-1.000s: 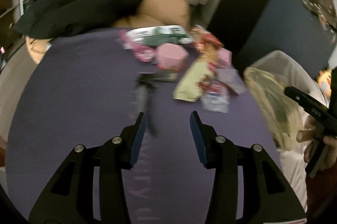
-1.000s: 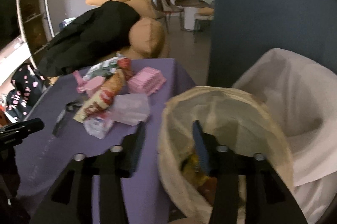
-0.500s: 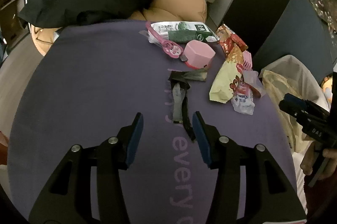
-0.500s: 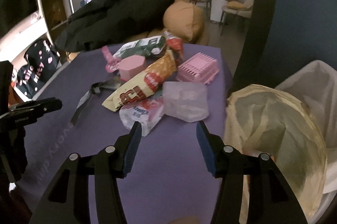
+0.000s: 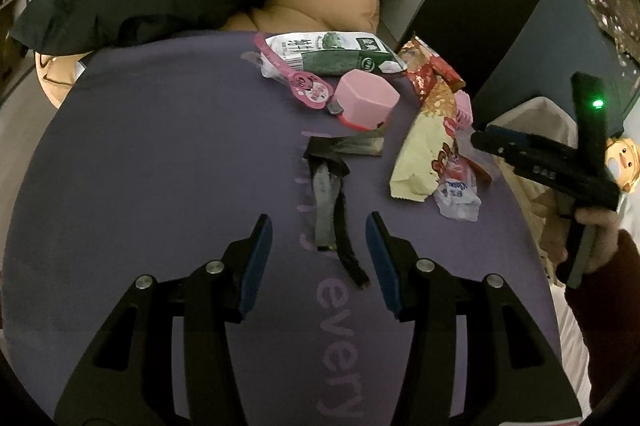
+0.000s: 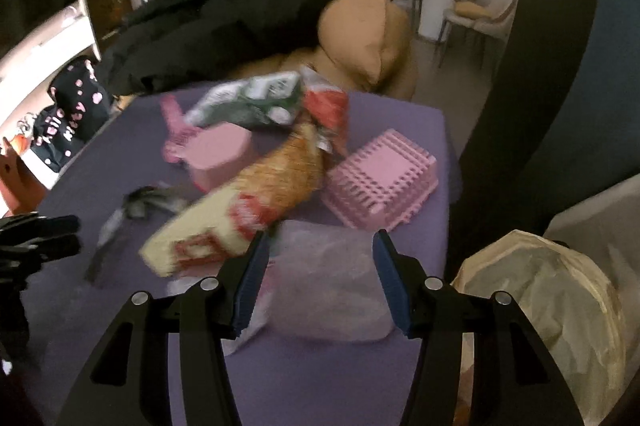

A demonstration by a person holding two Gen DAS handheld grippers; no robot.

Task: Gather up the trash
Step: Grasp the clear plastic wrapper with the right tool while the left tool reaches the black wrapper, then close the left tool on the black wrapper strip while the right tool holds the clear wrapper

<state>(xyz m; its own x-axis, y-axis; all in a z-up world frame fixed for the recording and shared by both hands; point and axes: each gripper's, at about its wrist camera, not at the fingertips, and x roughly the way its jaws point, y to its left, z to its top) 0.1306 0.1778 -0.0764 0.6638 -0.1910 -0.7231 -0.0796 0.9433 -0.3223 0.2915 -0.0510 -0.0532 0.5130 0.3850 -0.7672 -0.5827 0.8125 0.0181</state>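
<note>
The dark torn wrapper strip lies flat on the purple worktop, and its long axis runs away from you, almost in line with the way your left gripper points. Its near tail sits right between the two blue pads, closer to the right one, touching neither; the crumpled black head of it bends off toward the pink box. Your left gripper is about half open and has just been opening a little, with nothing in its hold, so the strip is straight ahead and below rather than off to a side. Because the strip lies lengthwise in the gap, closing across it looks like the natural pinch, though thin film flat on a cloth may slip under the pads.

Your right gripper is also spread and empty, and it straddles the clear crumpled plastic piece, which lies on the worktop just in front of its pads; the blur hides whether a pad touches it. The yellow snack bag lies just left of that, slanting away. The lined trash bin stands off the worktop's edge, beside your right hand, so that arm is much the nearer to it.
</note>
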